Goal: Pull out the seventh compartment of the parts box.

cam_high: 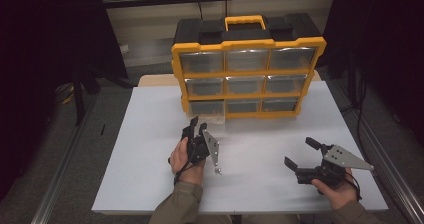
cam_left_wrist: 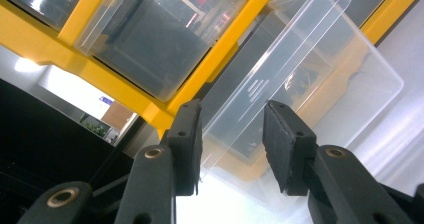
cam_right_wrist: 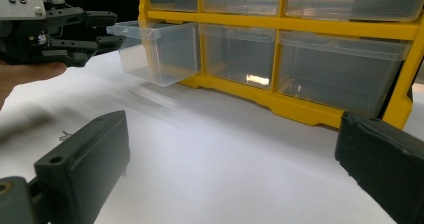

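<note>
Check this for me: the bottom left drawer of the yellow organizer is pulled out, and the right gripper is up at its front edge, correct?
Not quite. The left gripper is at the pulled-out bottom left drawer of the yellow organizer; the right gripper sits open over the table, apart from it. The right gripper view shows this.

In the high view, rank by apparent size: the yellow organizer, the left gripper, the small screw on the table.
1. yellow organizer
2. left gripper
3. small screw
The gaps are plain; nearness doesn't blur the order.

My clear plastic drawer (cam_right_wrist: 157, 51) sits pulled halfway out of the bottom-left slot of the yellow organizer (cam_high: 247, 76), empty and level.
</note>
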Demonstrator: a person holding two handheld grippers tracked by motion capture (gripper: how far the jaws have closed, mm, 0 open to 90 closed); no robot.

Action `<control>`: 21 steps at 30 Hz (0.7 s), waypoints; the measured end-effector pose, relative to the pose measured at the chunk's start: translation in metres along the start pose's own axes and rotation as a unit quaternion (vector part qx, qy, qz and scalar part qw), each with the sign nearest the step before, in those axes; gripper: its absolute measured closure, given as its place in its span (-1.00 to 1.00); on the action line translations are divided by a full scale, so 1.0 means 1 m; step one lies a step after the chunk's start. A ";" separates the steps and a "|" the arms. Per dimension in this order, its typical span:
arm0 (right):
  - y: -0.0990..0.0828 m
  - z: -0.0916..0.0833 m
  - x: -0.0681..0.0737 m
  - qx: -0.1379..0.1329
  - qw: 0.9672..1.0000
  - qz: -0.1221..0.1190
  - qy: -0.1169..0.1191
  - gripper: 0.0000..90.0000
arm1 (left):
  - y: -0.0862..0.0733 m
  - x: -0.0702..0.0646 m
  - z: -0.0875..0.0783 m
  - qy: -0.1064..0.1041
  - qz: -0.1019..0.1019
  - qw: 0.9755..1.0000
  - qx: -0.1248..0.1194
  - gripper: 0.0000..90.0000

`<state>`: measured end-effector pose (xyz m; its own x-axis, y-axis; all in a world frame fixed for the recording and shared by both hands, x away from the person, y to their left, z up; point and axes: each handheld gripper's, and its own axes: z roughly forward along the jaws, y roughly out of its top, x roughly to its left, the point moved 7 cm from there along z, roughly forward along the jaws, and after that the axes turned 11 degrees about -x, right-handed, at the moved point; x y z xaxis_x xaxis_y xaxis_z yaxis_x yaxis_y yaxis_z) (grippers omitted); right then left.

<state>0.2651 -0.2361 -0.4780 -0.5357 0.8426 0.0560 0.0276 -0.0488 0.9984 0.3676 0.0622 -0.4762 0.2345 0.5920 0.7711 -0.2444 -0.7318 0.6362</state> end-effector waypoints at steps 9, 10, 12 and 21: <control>0.000 0.000 0.000 0.001 1.000 0.000 0.001 -0.97 | 0.000 0.000 -0.003 -0.002 0.000 1.000 -0.001 0.34; 0.000 0.000 0.001 0.001 1.000 0.000 0.001 -0.97 | 0.000 0.000 -0.003 -0.002 0.001 1.000 0.000 0.33; 0.000 0.000 0.000 0.001 1.000 0.001 0.001 -0.98 | 0.000 -0.002 -0.004 -0.003 0.001 1.000 0.001 0.33; 0.000 0.000 0.000 0.001 1.000 0.000 0.001 -0.98 | 0.000 -0.005 -0.006 -0.008 0.005 1.000 -0.001 0.31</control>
<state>0.2650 -0.2356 -0.4782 -0.5370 0.8417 0.0563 0.0300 -0.0476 0.9984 0.3609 0.0609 -0.4799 0.2477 0.5785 0.7772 -0.2485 -0.7374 0.6281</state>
